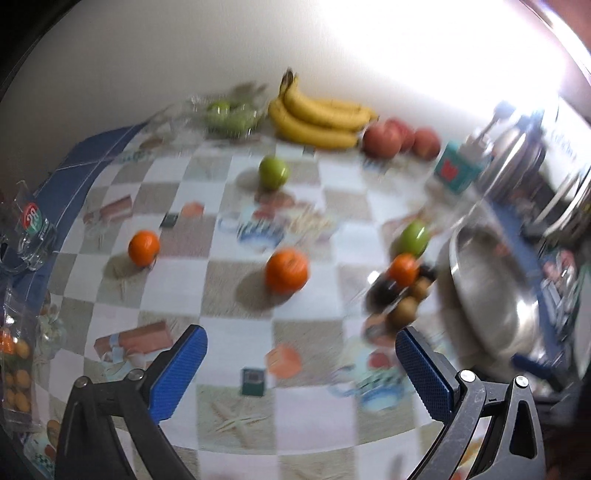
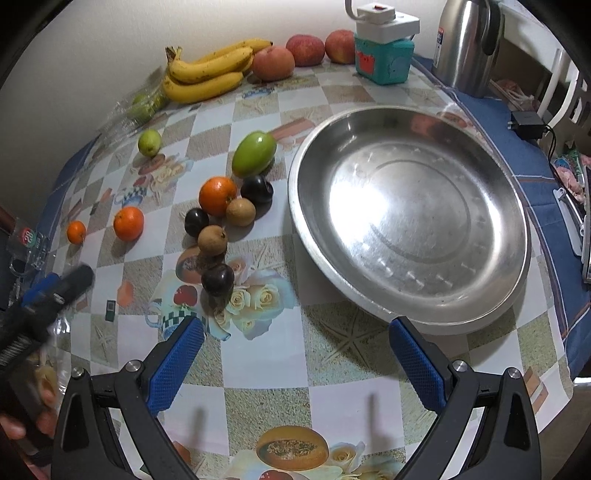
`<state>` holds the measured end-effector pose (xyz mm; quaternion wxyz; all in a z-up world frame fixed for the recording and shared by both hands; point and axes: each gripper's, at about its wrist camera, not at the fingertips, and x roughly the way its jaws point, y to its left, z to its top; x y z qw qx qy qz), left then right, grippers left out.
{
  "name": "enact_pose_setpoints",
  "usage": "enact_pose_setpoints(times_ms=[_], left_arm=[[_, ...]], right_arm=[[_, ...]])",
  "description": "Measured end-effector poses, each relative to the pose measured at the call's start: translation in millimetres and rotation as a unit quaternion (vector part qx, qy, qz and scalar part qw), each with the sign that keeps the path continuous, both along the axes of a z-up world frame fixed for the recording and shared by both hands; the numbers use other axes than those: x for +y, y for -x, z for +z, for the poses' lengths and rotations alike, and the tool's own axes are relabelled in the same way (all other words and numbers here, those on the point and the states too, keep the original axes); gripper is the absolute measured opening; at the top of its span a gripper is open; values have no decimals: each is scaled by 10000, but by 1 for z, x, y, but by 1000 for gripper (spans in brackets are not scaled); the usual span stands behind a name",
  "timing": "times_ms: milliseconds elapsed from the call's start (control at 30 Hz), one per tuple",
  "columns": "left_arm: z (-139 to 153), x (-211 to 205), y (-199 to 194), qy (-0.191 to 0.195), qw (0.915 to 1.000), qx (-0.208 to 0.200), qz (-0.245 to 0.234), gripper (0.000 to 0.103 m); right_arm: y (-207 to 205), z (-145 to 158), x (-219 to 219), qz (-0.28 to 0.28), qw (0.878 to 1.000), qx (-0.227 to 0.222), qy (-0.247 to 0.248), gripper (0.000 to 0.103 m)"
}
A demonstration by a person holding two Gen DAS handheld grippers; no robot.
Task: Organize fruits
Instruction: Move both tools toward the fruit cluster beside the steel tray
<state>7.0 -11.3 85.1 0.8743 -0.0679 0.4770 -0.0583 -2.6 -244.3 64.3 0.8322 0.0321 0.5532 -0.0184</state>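
Both claws hang wide open and empty above the patterned surface [image 2: 332,373]. The right claw [image 2: 295,354] sits just short of the big steel bowl [image 2: 406,206], whose near rim lies right by its right finger; the bowl holds nothing. The left claw [image 1: 301,363] hovers well left of the bowl over bare checks, its view smeared with blur.

Just left of the bowl sits the tight cluster: an oblong green fruit [image 2: 254,153], an orange [image 2: 218,195], three dark plums [image 2: 257,189], [image 2: 196,220], [image 2: 218,279] and two brown round fruits [image 2: 241,211], [image 2: 212,240], mostly touching. Further left of the bowl, two more oranges [image 2: 128,223], [image 2: 76,232] and a small green fruit [image 2: 149,142] lie apart. Behind the bowl, along the wall: bananas [image 2: 207,74], three red apples [image 2: 273,62], [image 2: 306,50], [image 2: 340,46], and a teal box [image 2: 384,61] with a white adapter [image 2: 386,20] on top. A steel kettle [image 2: 467,44] stands at the bowl's far right.

The left gripper's dark body [image 2: 44,306] crosses the right view's lower left, a hand [image 2: 14,424] beneath.
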Motion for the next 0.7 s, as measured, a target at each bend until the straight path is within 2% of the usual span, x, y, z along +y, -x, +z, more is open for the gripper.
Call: enact_pose_setpoints(times_ms=[100,233,367,500,600,700], left_arm=[[24,-9,-2,-148,9989,-298,331,103],[38,-21,-2,-287,9972,-404,559,103],[27,-36,-6,-684,9948,166,740,103],[16,-43,-4,-657,9928,219,982,103],[10,-46,-8,-742,9917,218,1025,103],[0,-42,-11,-662,9918,227,1066,103]], right_arm=[[2,6,-3,-33,9999,-159,-21,101],[5,14,-6,-69,9993,-350,-78,101],[6,18,-7,-102,9988,-472,-73,101],[5,17,-12,-204,9986,-466,-143,101],[3,13,-14,-232,9988,-387,-181,101],[1,10,-14,-213,9990,-323,-212,101]])
